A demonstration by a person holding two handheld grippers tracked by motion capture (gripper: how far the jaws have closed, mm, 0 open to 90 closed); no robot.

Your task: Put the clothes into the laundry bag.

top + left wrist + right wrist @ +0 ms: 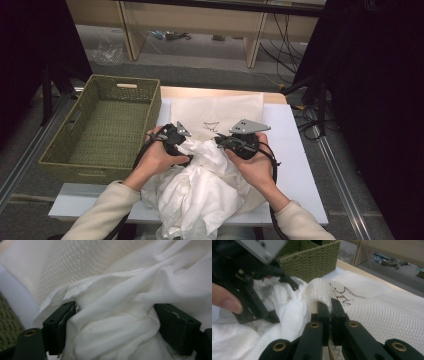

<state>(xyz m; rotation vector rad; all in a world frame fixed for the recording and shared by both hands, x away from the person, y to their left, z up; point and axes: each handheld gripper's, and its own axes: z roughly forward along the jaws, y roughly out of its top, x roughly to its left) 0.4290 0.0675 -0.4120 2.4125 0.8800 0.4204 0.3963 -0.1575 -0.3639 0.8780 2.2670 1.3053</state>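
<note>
Two grippers at cloth on table, basket to the left.
Left gripper jaws spread, white cloth bunched between them. Right gripper jaws pressed together, pinching edge of mesh bag, which lies flat mid-table beside cloth.

A person's two hands, each holding a black tool, left tool and right tool, meet over a crumpled white cloth on a white surface. A cream mat lies behind; an empty green basket stands left.
</note>
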